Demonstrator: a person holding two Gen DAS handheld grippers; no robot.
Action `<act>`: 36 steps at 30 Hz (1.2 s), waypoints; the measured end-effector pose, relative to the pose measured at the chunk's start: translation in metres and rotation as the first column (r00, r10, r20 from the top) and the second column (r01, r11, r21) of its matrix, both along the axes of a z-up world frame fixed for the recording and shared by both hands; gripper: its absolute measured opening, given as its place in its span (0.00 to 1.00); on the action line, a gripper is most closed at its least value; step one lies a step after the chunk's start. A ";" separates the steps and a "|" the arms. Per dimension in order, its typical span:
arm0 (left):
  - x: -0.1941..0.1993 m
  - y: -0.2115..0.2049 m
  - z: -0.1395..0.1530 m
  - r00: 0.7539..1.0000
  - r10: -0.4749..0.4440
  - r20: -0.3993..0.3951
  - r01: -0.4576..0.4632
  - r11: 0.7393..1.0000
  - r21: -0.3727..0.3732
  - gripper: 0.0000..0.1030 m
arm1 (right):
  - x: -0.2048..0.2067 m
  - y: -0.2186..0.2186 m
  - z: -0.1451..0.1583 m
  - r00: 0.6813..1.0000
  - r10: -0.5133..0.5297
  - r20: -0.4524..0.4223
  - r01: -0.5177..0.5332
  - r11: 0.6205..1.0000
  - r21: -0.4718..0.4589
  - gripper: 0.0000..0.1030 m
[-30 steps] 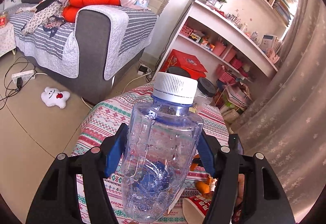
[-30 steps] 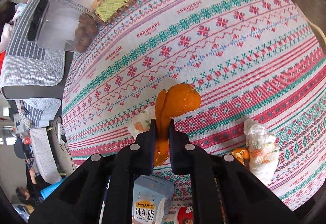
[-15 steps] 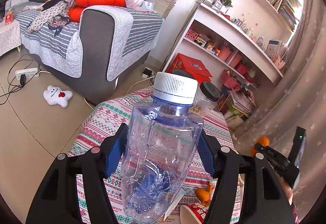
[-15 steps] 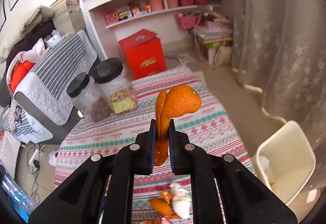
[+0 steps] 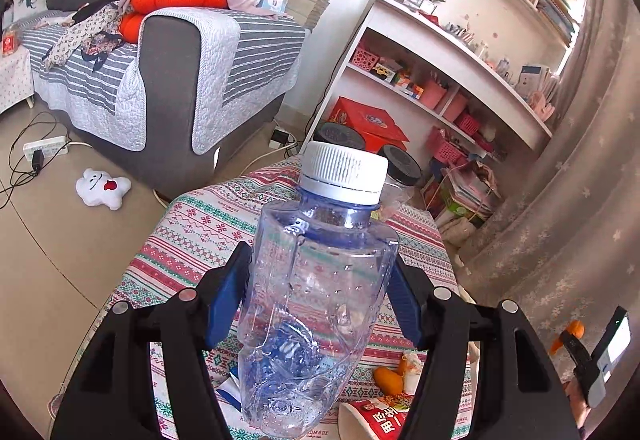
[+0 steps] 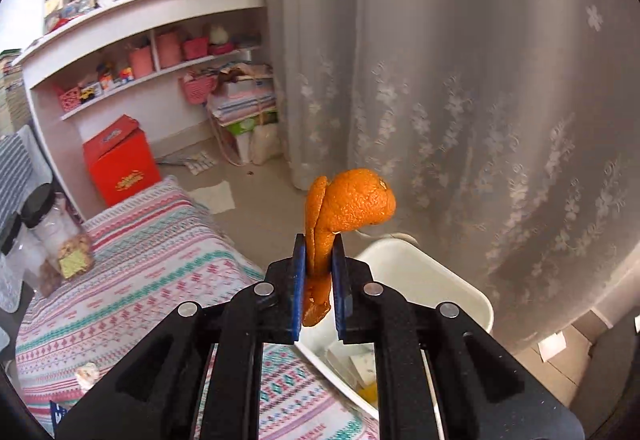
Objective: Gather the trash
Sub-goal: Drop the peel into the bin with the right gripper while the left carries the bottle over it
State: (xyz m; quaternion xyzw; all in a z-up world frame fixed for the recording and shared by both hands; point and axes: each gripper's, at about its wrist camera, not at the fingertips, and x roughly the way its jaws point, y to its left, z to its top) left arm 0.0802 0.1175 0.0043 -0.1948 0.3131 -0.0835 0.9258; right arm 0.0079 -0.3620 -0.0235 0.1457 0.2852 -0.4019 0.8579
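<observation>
Counting one bottle [image 5: 316, 304], one peel [image 6: 344, 216]

White bin [image 6: 452, 280] partly behind right hand-held gripper [image 6: 319, 264], contents indistinct.

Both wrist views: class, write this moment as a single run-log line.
left tongs: shut on plastic bottle | right tongs: just opening, orange peel between them, over white bin
</observation>
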 end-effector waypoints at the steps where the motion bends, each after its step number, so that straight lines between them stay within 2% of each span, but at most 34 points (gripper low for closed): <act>1: 0.000 -0.005 -0.001 1.000 -0.008 0.000 0.008 1.000 0.005 0.62 | -0.004 -0.008 -0.006 0.999 -0.028 -0.017 0.028 0.999 0.020 0.17; 2: 0.001 -0.012 -0.001 1.000 -0.017 -0.001 0.017 1.000 0.011 0.62 | -0.009 -0.015 -0.009 0.998 -0.054 -0.018 0.054 0.998 0.035 0.25; 3: 0.001 -0.018 -0.002 1.000 -0.029 -0.002 0.029 0.999 0.017 0.62 | -0.015 -0.023 -0.009 0.998 -0.068 -0.003 0.068 0.996 0.052 0.43; 4: 0.001 -0.025 -0.002 0.999 -0.046 -0.002 0.046 0.999 0.020 0.62 | -0.021 -0.028 -0.008 0.996 -0.086 0.015 0.085 0.995 0.057 0.56; 5: 0.000 -0.034 -0.002 0.998 -0.067 0.000 0.067 0.997 0.022 0.62 | -0.028 -0.033 -0.004 0.993 -0.106 0.045 0.104 0.993 0.048 0.73; 7: -0.003 -0.055 0.000 0.993 -0.120 0.010 0.119 0.992 0.031 0.62 | -0.044 -0.035 0.008 0.985 -0.127 0.113 0.125 0.992 0.024 0.82; 8: -0.005 -0.070 0.001 0.989 -0.150 0.012 0.149 0.988 0.035 0.62 | -0.050 -0.038 0.015 0.981 -0.138 0.136 0.138 0.990 0.011 0.91; 9: -0.006 -0.085 0.000 0.983 -0.182 0.009 0.181 0.983 0.036 0.62 | -0.055 -0.042 0.020 0.976 -0.150 0.159 0.153 0.988 -0.005 0.94; 12: -0.007 -0.149 -0.004 0.950 -0.312 -0.021 0.313 0.948 0.057 0.62 | -0.067 -0.054 0.036 0.966 -0.167 0.198 0.176 0.984 -0.032 0.93; 15: -0.007 -0.220 -0.008 0.901 -0.432 -0.047 0.433 0.900 0.038 0.62 | -0.079 -0.070 0.047 0.961 -0.177 0.214 0.189 0.981 -0.039 0.93; 18: -0.010 -0.285 -0.008 0.854 -0.517 -0.052 0.519 0.854 0.030 0.62 | -0.092 -0.082 0.055 0.952 -0.193 0.236 0.211 0.976 -0.052 0.93; 22: -0.019 -0.352 -0.009 0.801 -0.596 -0.055 0.598 0.801 0.029 0.62 | -0.104 -0.097 0.059 0.945 -0.226 0.236 0.252 0.964 -0.085 0.93; 26: -0.029 -0.402 -0.013 0.760 -0.647 -0.060 0.649 0.761 0.020 0.62 | -0.116 -0.114 0.058 0.936 -0.265 0.231 0.284 0.957 -0.055 0.93; 30: -0.032 -0.445 -0.022 0.718 -0.690 -0.098 0.691 0.722 -0.023 0.62 | -0.130 -0.125 0.060 0.918 -0.300 0.257 0.315 0.949 -0.016 0.93; 31: -0.033 -0.457 -0.025 0.701 -0.704 -0.116 0.705 0.708 -0.037 0.63 | -0.133 -0.127 0.061 0.915 -0.307 0.261 0.320 0.947 -0.009 0.93; 32: -0.033 -0.467 -0.029 0.672 -0.725 -0.150 0.727 0.685 -0.050 0.65 | -0.134 -0.128 0.060 0.912 -0.313 0.264 0.325 0.946 -0.001 0.93; 33: -0.032 -0.476 -0.034 0.650 -0.736 -0.191 0.741 0.669 -0.054 0.73 | -0.135 -0.129 0.060 0.909 -0.318 0.268 0.328 0.945 0.009 0.93; 36: -0.033 -0.473 -0.032 0.652 -0.728 -0.212 0.737 0.674 -0.047 0.79 | -0.135 -0.130 0.059 0.908 -0.316 0.274 0.319 0.947 0.032 0.93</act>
